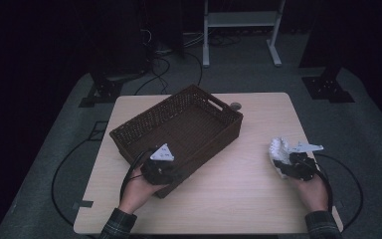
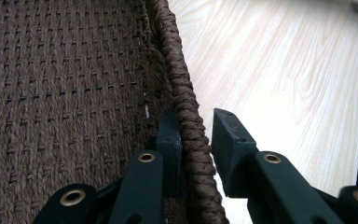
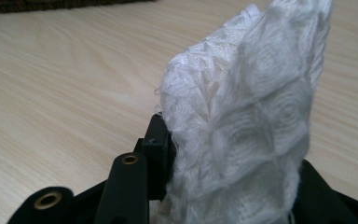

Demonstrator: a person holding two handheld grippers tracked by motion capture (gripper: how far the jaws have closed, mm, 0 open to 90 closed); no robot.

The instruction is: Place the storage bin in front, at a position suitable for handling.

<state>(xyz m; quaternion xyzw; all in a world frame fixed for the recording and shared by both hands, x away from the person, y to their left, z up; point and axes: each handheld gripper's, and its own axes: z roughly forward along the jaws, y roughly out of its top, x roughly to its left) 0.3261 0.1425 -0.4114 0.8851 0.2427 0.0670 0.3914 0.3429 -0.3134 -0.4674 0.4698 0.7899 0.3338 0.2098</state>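
high view and both gripper views. the left gripper (image 1: 171,174) straddles the braided rim of the brown woven basket (image 1: 129,138) at its near corner; one pad lies against the inside of the rim, the other stands just clear of the outside, so it is released rather than clamped. the right gripper (image 1: 281,163) is clenched on a white lace cloth (image 3: 242,140) near the right edge of the worktop (image 1: 229,189), well apart from the basket.

likely faults, as a judgement: the cloth is soft and loosely bunched, so a fold could slide out of the jaws when lifted, or a hanging part could drag across the worktop and snag on the rough basket rim on the way in. with the left jaws not pressing on the rim, the basket may shift if the cloth or the other gripper pushes against it.

the cloth is white, thin and semi-sheer, with a raised pattern of rounded diamond cells; it stands up crumpled between the jaws, its top edge ragged.
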